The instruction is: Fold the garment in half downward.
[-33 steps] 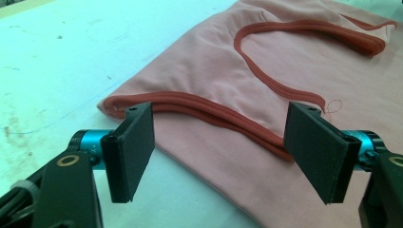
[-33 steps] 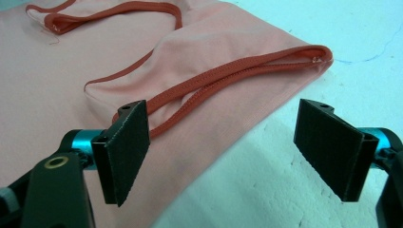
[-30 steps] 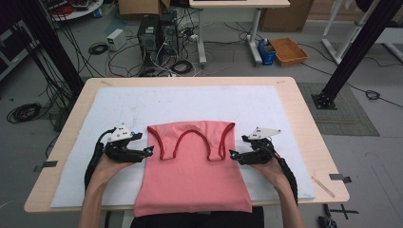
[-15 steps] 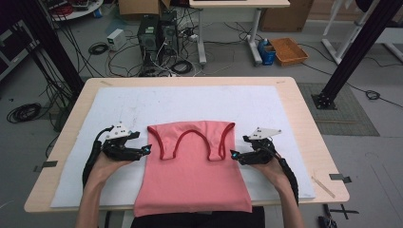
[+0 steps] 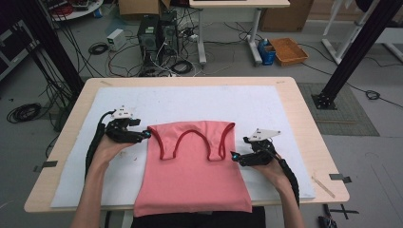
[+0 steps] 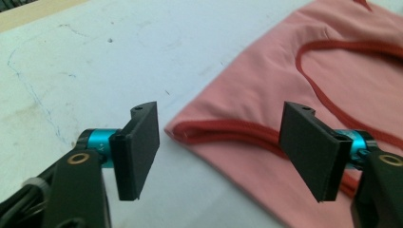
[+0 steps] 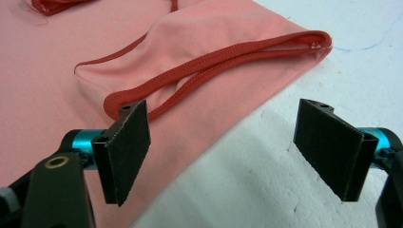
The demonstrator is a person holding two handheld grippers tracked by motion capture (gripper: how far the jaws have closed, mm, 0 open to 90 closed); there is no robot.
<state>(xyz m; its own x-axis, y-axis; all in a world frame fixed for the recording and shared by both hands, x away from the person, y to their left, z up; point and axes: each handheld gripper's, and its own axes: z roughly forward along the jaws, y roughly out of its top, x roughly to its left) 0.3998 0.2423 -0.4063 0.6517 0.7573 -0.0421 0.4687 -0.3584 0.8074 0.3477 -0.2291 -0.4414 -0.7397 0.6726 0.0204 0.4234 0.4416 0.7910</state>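
Both jaw pairs apart, left gripper (image 5: 148, 135) now farther up beside tank top (image 5: 192, 175), narrowing.

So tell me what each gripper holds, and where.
Nothing. Left gripper and right gripper stand open at the top's armholes, pads clear of the cloth.

One camera hangs above my side of the table (image 5: 304, 114), looking forward and down. Two more ride my grippers, low and close, each facing along its jaws. All three share the pink tank top (image 5: 192, 175) (image 6: 285, 85) (image 7: 57, 71).
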